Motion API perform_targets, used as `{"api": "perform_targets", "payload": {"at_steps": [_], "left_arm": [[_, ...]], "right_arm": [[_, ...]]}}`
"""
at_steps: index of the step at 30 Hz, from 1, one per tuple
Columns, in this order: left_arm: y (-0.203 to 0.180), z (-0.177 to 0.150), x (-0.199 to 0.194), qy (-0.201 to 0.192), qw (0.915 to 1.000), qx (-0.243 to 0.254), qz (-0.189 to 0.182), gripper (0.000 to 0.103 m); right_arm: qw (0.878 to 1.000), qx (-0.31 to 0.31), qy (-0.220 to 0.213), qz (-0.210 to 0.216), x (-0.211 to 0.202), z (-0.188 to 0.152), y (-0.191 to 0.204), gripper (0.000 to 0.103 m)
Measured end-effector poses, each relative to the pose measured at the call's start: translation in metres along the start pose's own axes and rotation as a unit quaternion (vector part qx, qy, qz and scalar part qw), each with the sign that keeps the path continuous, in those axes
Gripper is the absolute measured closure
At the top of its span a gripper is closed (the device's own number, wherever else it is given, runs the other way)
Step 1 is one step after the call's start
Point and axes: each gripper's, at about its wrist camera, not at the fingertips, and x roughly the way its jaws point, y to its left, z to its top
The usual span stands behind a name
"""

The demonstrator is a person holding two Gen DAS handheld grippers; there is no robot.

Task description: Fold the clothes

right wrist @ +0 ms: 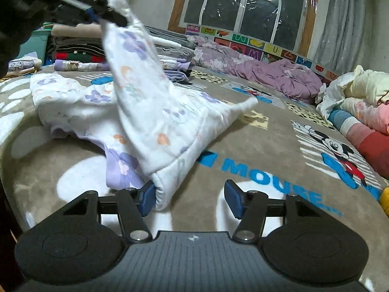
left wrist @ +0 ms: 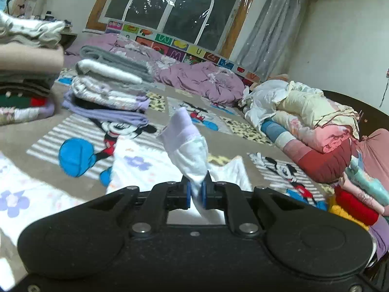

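White cotton w/ purple flowers fills my left wrist view: the garment (left wrist: 187, 146) is pinched between my left gripper (left wrist: 197, 193) jaws, which are closed tight on a bunched corner that sticks up and forward from the blue pads. More of the same floral fabric lies flat on the bed blanket (left wrist: 73, 126) below and to the left. That blanket is tan w/ Mickey Mouse prints. Further back on the left sit two folded stacks (left wrist: 109, 90) — greys, whites, lilac — and a purple duvet (left wrist: 201, 80) is rumpled under the window (left wrist: 170, 2). On the right edge of the bed I see a heap of unfolded clothes (left wrist: 304, 114), pinks and creams.

Right wrist view: my right gripper (right wrist: 192, 199) has its jaws spread wide, not clamping anything. The garment (right wrist: 150, 112) hangs as a tent from the left gripper (right wrist: 107, 12), which is up in the top-left corner holding the knotted-looking tip. A thick folded hem of the cloth touches the inner face of my left-hand blue pad (right wrist: 148, 198); the other pad is apart from it. Rest of the garment spreads over the blanket (right wrist: 267, 146) toward the left, its far corner pointing right. Folded stacks (right wrist: 80, 46) are behind it; the unfolded heap (right wrist: 359, 102) is at far right.
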Motion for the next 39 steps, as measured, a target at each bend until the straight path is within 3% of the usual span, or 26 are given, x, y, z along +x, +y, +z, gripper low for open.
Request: {"api": "perform_targets", "payload": {"at_steps": [8, 17, 21, 25, 28, 29, 32, 34, 37, 39], "left_arm": [[0.049, -0.040, 0.011, 0.031, 0.9988, -0.031, 0.024, 0.096], [0.064, -0.064, 0.023, 0.066, 0.9966, -0.034, 0.037, 0.095], [0.069, -0.065, 0.023, 0.066, 0.9964, -0.041, 0.032, 0.093], [0.070, -0.063, 0.024, 0.068, 0.9964, -0.040, 0.032, 0.093], [0.071, -0.063, 0.021, 0.068, 0.9963, -0.040, 0.034, 0.088], [0.072, -0.061, 0.020, 0.067, 0.9962, -0.040, 0.038, 0.082], [0.077, -0.048, 0.008, 0.045, 0.9960, -0.037, 0.068, 0.077], [0.081, -0.040, 0.001, 0.031, 0.9950, -0.035, 0.088, 0.069], [0.084, -0.026, -0.012, 0.006, 0.9927, -0.028, 0.117, 0.069], [0.078, -0.013, -0.014, -0.001, 0.9932, -0.019, 0.115, 0.068]], "right_arm": [[1.000, 0.019, 0.003, 0.007, 0.000, -0.004, -0.003, 0.044], [1.000, 0.021, 0.005, 0.011, -0.006, -0.008, -0.003, 0.044], [1.000, 0.016, 0.003, 0.022, -0.018, -0.008, -0.003, 0.044], [0.998, -0.005, -0.035, 0.047, -0.040, -0.005, 0.002, 0.042], [0.996, 0.001, -0.060, 0.067, -0.037, 0.003, 0.007, 0.040], [0.995, 0.004, -0.066, 0.074, -0.033, 0.007, 0.009, 0.037], [0.992, 0.008, -0.082, 0.096, -0.015, 0.022, 0.017, 0.034], [0.991, 0.019, -0.065, 0.114, 0.001, 0.030, 0.020, 0.034], [0.988, 0.036, -0.021, 0.151, 0.026, 0.036, 0.022, 0.033], [0.987, 0.020, -0.012, 0.161, 0.031, 0.035, 0.031, 0.031]]}}
